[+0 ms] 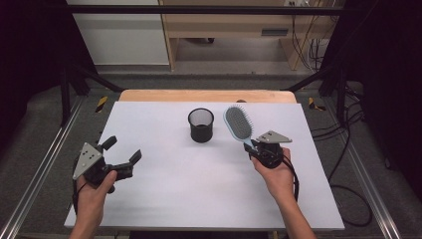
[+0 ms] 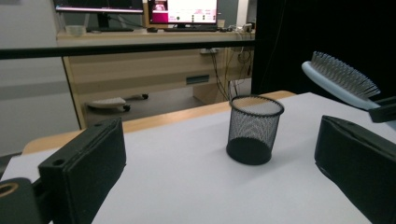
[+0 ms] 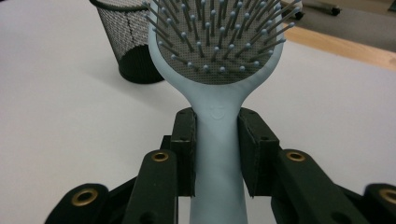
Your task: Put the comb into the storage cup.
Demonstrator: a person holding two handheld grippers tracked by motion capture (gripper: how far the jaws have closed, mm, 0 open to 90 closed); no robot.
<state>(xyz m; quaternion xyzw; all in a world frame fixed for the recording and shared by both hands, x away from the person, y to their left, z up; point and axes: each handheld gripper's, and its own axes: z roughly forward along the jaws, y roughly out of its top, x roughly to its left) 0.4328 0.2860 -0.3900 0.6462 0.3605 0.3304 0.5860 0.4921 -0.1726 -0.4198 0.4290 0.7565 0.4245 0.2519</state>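
Now the right gripper (image 3: 217, 140) is clenched on the brush (image 1: 238, 124): in the right gripper view both black jaws press flat against the sides of the pale blue handle, just below where it widens into the head. That head stands up and away from the jaws, its bristles (image 3: 219, 37) turned towards the camera. From the high view the brush is carried above the white table (image 1: 199, 199), right of the middle, its handle low in the gripper by the person's right hand (image 1: 278, 177) and its head slanting up and to the left, towards the cup (image 1: 201, 125). Head and cup are near but apart.

The cup, a black mesh one, stands upright on the table near the middle, towards the far edge. Its inside shows dark and I cannot tell whether anything lies in it.

The left gripper (image 1: 122, 152) is released, its jaws spread wide with nothing between them, held over the near left part of the table by the left hand (image 1: 94, 191). In the left gripper view those jaws rise at either side, the cup (image 2: 254, 128) stands between them farther off, and the brush (image 2: 341, 79) hangs at the right, bristles up, well above the table
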